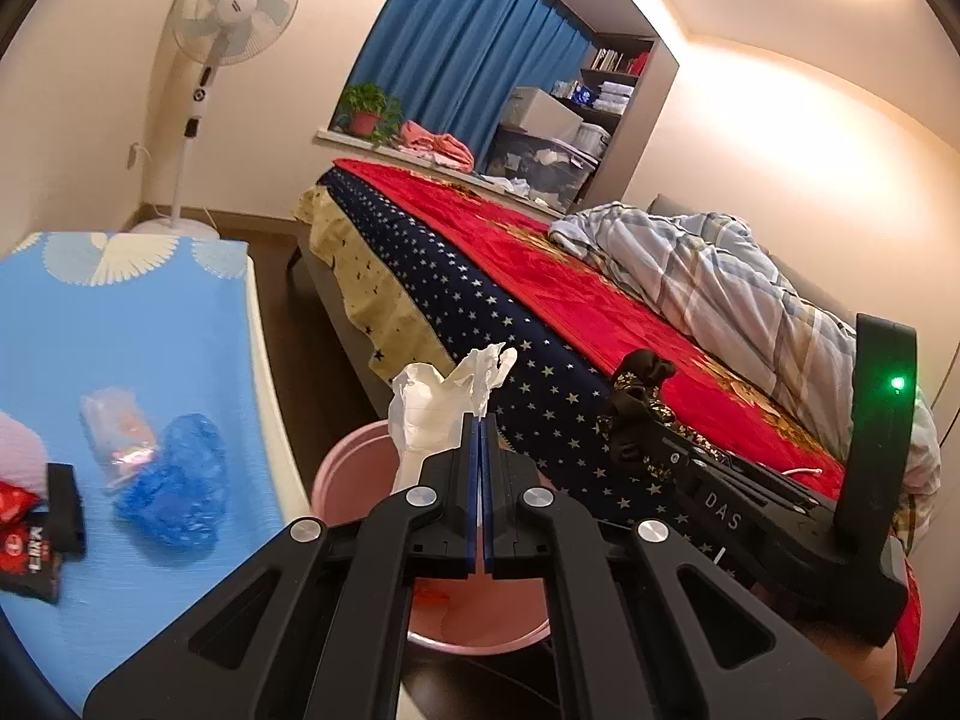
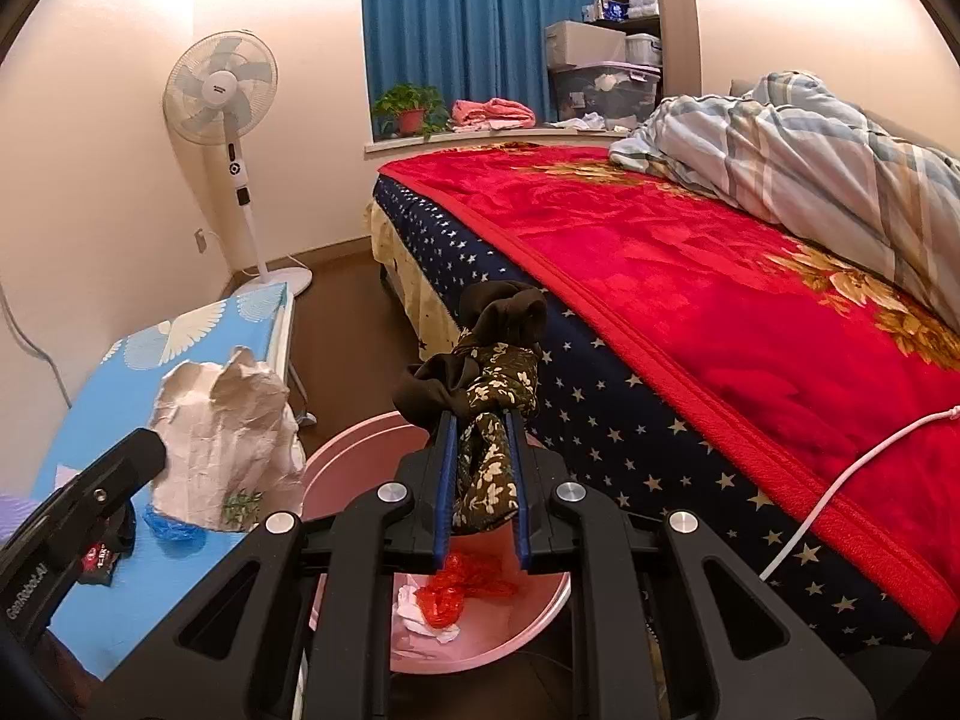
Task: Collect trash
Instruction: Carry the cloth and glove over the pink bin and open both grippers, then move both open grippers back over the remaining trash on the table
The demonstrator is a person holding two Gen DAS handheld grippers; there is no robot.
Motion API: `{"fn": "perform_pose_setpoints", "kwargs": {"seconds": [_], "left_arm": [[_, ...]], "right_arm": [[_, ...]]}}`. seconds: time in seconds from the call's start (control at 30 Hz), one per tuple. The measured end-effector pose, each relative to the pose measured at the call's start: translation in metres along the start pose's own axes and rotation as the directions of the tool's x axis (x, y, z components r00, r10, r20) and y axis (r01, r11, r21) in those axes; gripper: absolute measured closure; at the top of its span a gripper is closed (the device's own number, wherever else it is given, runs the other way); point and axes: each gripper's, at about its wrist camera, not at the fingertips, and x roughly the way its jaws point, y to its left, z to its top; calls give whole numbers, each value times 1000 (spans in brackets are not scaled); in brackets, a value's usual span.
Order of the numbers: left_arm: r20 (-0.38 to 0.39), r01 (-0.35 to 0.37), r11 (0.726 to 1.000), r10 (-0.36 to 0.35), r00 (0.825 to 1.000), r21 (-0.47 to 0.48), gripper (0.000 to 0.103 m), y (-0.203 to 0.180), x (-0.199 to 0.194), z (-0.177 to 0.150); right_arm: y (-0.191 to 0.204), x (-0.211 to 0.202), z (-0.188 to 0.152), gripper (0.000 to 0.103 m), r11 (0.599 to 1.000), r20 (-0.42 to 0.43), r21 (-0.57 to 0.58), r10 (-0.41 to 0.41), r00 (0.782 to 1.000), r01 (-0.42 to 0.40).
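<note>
The bed (image 2: 690, 276) fills my right side, and the blue surface (image 1: 150, 324) runs along my left, with the pink bin (image 2: 360, 450) on the floor between them. I hold both loads above that bin, I judge so they will fall straight in. My left gripper (image 1: 482, 420) has its jaws shut tight on crumpled white paper (image 1: 432, 402); my right gripper (image 2: 483, 420) has its jaws narrow around a dark floral cloth (image 2: 486, 360). Blue plastic (image 1: 180, 480) and wrappers (image 1: 36, 540) wait on the surface, blurred. My own frames hide most of the bin's inside.
</note>
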Motion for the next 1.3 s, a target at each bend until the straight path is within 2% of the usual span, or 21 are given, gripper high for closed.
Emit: {"fn": "perform_pose_setpoints", "kwargs": {"seconds": [0.27, 0.37, 0.4, 0.43, 0.47, 0.8, 1.1, 1.3], "left_arm": [[-42, 14, 1000, -15, 999, -13, 102, -1, 23, -6], [-77, 15, 1000, -17, 997, -27, 101, 1, 32, -9], [-86, 8, 999, -12, 996, -37, 99, 4, 34, -10], [-90, 0, 999, -3, 996, -41, 96, 6, 34, -11], [-92, -14, 999, 10, 996, -47, 92, 8, 34, -11], [-84, -63, 997, 59, 995, -47, 91, 20, 19, -10], [-24, -122, 991, 120, 992, -56, 91, 40, -21, -1], [10, -194, 979, 195, 981, -61, 91, 61, -48, 1]], "right_arm": [[-2, 10, 0, 85, 1000, -17, 4, -6, 1000, 6], [-2, 14, 0, 70, 1000, -28, 3, -11, 1000, 11], [-3, 16, -1, 59, 1000, -35, 11, -16, 999, 16], [-4, 16, -1, 56, 1000, -34, 18, -18, 999, 19], [-5, 16, -1, 56, 999, -33, 25, -21, 999, 22], [-3, 7, -2, 56, 1000, -3, 23, 1, 1000, -1], [21, -12, -8, 56, 997, 24, -16, 73, 997, -72], [52, -22, -12, 56, 988, 36, -48, 151, 988, -149]]}}
